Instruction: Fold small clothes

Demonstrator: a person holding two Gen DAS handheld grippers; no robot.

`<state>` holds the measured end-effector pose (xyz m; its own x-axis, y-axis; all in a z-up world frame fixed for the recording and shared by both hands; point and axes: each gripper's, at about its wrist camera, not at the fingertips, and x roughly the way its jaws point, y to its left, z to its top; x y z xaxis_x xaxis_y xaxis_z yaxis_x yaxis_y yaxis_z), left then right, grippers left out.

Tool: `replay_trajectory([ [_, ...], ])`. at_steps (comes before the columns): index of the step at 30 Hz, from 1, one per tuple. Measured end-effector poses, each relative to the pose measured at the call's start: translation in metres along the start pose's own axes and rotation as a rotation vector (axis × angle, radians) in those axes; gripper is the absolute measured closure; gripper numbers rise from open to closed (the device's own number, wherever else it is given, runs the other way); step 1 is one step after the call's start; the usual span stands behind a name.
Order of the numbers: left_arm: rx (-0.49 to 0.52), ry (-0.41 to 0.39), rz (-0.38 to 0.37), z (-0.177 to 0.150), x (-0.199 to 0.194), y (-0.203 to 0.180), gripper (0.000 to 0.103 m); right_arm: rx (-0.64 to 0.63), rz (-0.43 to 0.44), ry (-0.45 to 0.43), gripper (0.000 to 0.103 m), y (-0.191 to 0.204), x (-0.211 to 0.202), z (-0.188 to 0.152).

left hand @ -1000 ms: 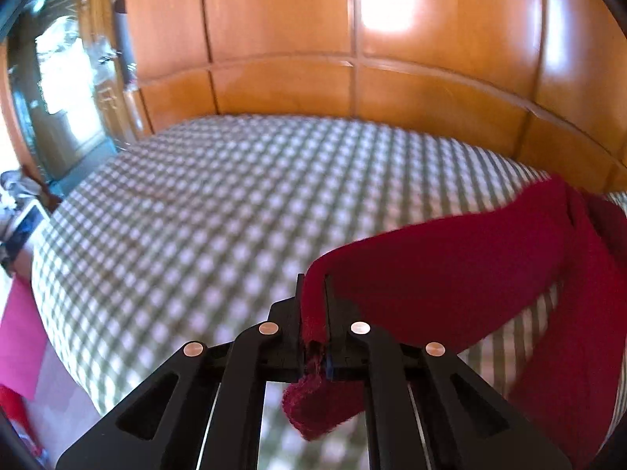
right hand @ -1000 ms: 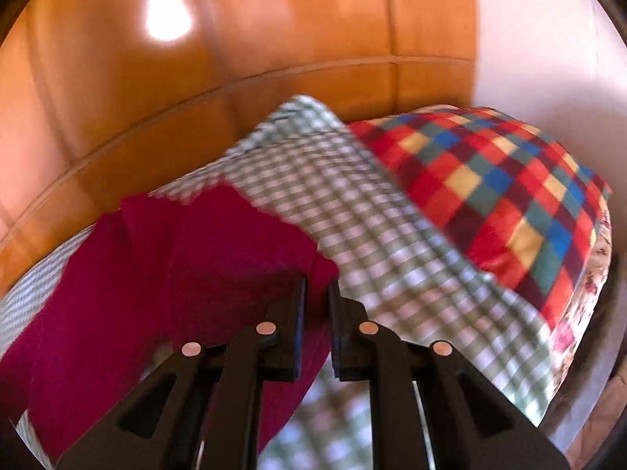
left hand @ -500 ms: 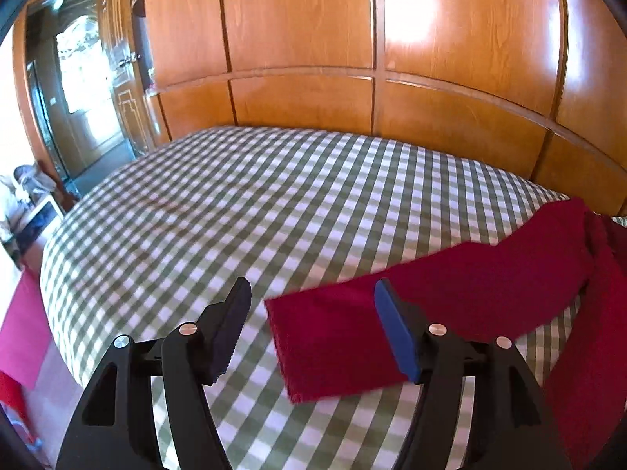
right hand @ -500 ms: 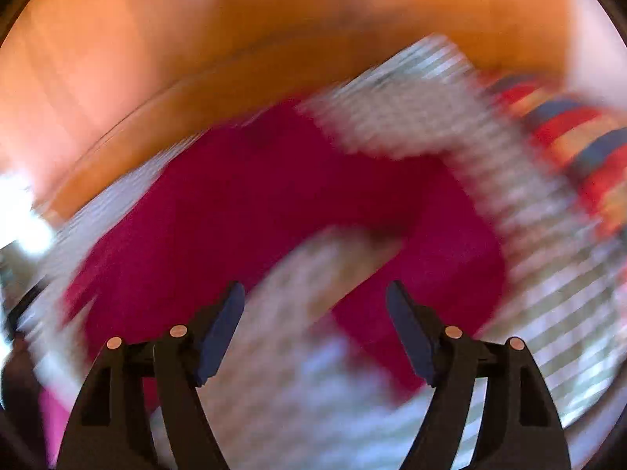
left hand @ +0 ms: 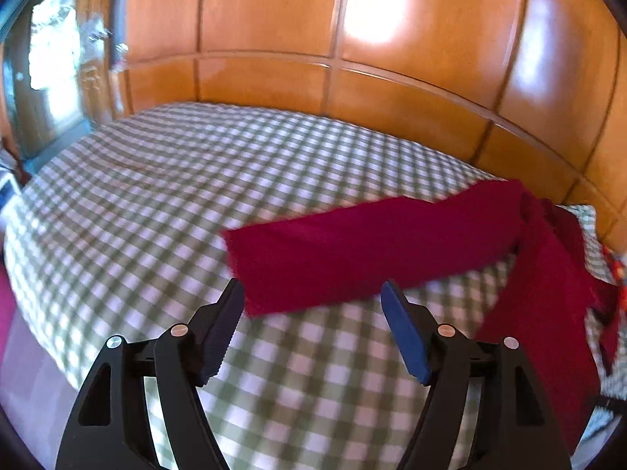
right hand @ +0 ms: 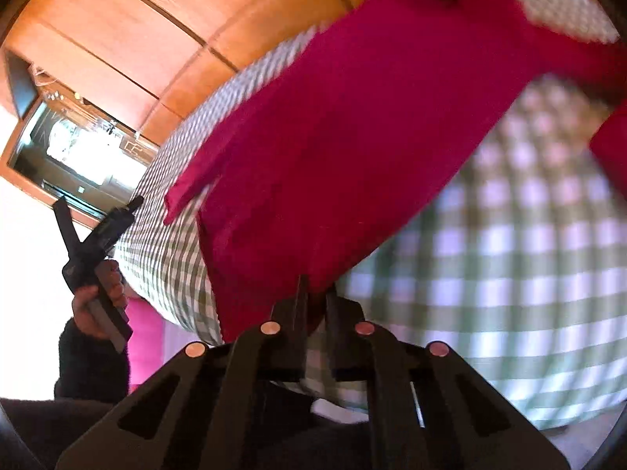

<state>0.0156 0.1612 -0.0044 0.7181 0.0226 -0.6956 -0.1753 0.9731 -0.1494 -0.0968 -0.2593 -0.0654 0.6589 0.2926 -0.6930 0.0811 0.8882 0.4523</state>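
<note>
A dark red garment (left hand: 372, 250) lies spread on the green checked bed (left hand: 164, 203), one long part stretching left and another running down the right side. My left gripper (left hand: 313, 313) is open and empty, just short of the end of the long part. In the right wrist view the same garment (right hand: 352, 129) fills the middle. My right gripper (right hand: 316, 297) is shut on the near edge of the garment. The left gripper (right hand: 98, 235) also shows there at the left, held in a hand.
A wooden panelled wall (left hand: 352, 58) runs behind the bed. A door with glass (left hand: 47, 62) is at the far left. A colourful pillow edge (left hand: 617, 262) peeks at the right. The bed edge drops off at the left near a pink cloth (right hand: 145, 325).
My left gripper opened, let go of the garment's end and drew back. My right gripper opened, swung left over the garment and closed on its near edge.
</note>
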Motion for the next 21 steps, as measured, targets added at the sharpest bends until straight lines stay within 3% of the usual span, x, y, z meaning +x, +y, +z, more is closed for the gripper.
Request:
replay_trajectory([
  [1,-0.001,0.010,-0.027,-0.002,0.001,-0.003,0.032,-0.016,-0.041,-0.029,0.097,-0.009,-0.013,0.001],
  [4,0.002,0.056,-0.121,-0.009,0.009,-0.018,0.032,-0.040,-0.281,-0.098,0.097,-0.043,-0.049,0.001],
  [8,0.031,0.115,-0.235,-0.020,0.021,-0.051,0.032,0.074,-0.598,-0.129,0.097,-0.115,-0.075,0.001],
  [12,0.105,0.176,-0.378,-0.035,0.028,-0.099,0.032,0.163,-0.687,-0.118,0.097,-0.154,-0.075,0.002],
  [17,0.131,0.316,-0.599,-0.058,0.041,-0.158,0.032,0.035,-0.896,-0.081,0.096,-0.167,-0.051,0.007],
  [19,0.143,0.350,-0.625,-0.065,0.048,-0.175,0.032,-0.015,-1.000,-0.075,0.096,-0.178,-0.044,0.011],
  [21,0.129,0.394,-0.673,-0.072,0.053,-0.190,0.032,0.001,-1.025,-0.073,0.096,-0.194,-0.041,0.015],
])
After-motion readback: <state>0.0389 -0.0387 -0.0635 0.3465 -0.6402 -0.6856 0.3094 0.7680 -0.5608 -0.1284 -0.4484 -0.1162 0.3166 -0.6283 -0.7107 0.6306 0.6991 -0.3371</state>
